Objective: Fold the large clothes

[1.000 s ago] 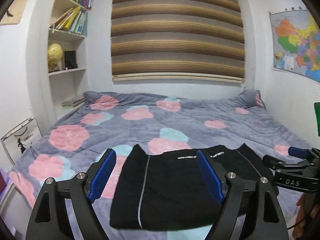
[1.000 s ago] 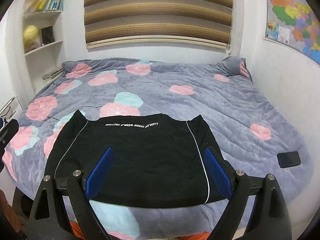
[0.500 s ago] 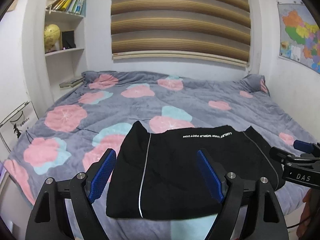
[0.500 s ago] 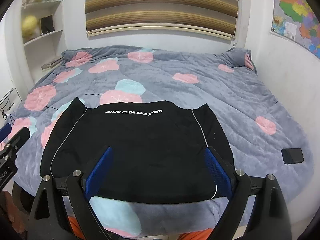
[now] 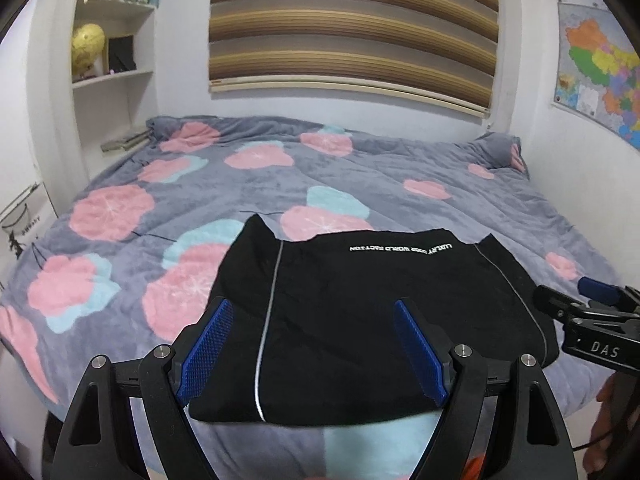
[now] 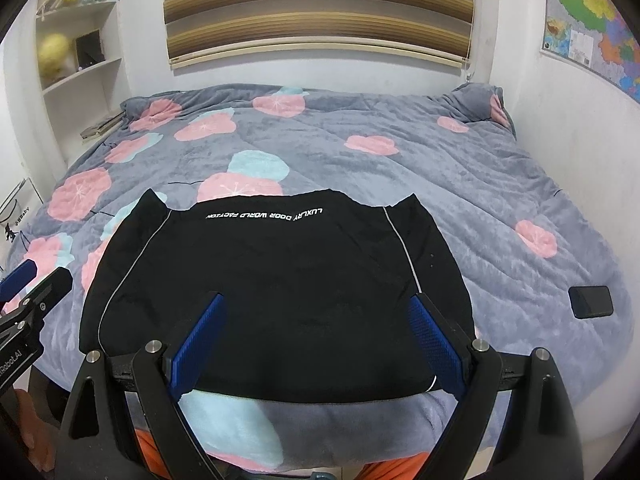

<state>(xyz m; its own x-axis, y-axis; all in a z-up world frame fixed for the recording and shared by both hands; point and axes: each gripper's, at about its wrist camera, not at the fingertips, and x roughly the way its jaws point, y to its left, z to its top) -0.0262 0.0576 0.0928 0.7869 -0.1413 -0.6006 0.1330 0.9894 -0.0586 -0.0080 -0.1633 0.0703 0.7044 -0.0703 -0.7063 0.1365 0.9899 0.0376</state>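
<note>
Change since earlier: both grippers have tipped further down toward the bed; the black garment sits higher and larger in each wrist view, and more of the quilt's near edge shows.
Left gripper (image 5: 312, 344): jaws spread wide, nothing between the blue pads; it hangs above the garment's near left part, apart from the cloth.
Right gripper (image 6: 318, 340): jaws spread wide, empty; above the garment's near edge, its right pad over the near right corner of the cloth.
Black garment (image 6: 276, 280): folded flat into a rough rectangle at the near edge of the bed, white piping down each side, a line of white lettering along its far edge reading upside down from here.
Flowered quilt (image 6: 460, 184): grey with pink and pale blue blossoms, covering the whole bed, drooping over the near edge below the garment.
Phone (image 6: 591, 301): dark, lying flat near the bed's right edge, well apart from the garment.
Striped blind (image 5: 352, 28): brown and tan bands, on the far wall behind the bed.
Shelves (image 5: 116, 76): far left corner, holding books and a yellow globe (image 5: 88, 42).
Map (image 5: 600, 68): coloured, on the right wall.
</note>
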